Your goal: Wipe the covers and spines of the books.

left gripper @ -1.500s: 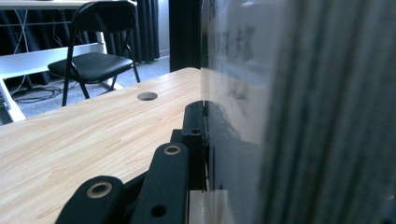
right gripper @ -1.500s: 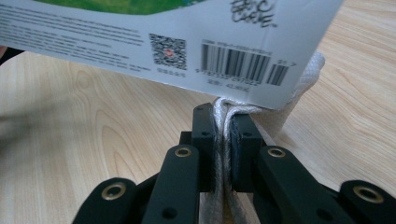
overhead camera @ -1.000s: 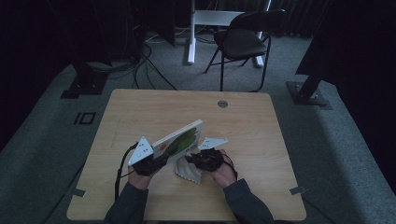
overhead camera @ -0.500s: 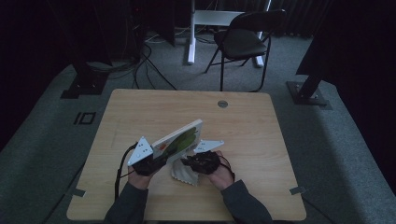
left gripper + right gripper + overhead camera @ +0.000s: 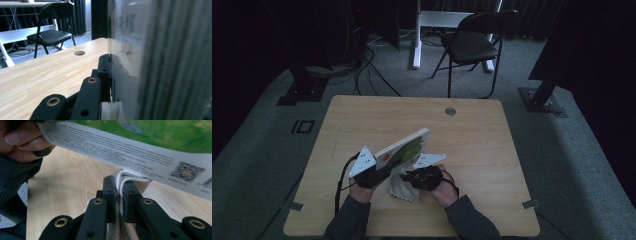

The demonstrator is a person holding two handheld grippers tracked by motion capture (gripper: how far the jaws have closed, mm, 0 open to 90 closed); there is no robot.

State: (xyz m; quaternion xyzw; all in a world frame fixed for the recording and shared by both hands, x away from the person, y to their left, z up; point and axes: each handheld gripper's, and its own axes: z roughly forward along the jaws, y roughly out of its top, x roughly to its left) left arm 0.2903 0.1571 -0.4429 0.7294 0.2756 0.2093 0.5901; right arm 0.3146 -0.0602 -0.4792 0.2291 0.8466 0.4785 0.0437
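A picture book (image 5: 404, 148) with a green cover stands tilted up on edge above the wooden table (image 5: 482, 145). My left gripper (image 5: 382, 170) is shut on the book's near lower edge. In the left gripper view the book (image 5: 150, 62) stands close against the jaw, with the left gripper (image 5: 110, 75) clamped on it. My right gripper (image 5: 412, 176) is shut on a pale ribbed cloth (image 5: 404, 190) that lies just under the book. In the right gripper view the right gripper (image 5: 119, 192) pinches the cloth (image 5: 125, 176) beneath the book's back cover (image 5: 125, 147).
A round cable hole (image 5: 450, 111) sits in the table's far side. Beyond the table stand a black folding chair (image 5: 472, 45), a white desk frame (image 5: 417, 35) and dark stand bases (image 5: 542, 100) on grey carpet, with cables (image 5: 372, 65).
My right gripper has shifted left with the cloth, closer under the book. The left gripper and the book have stayed in place.
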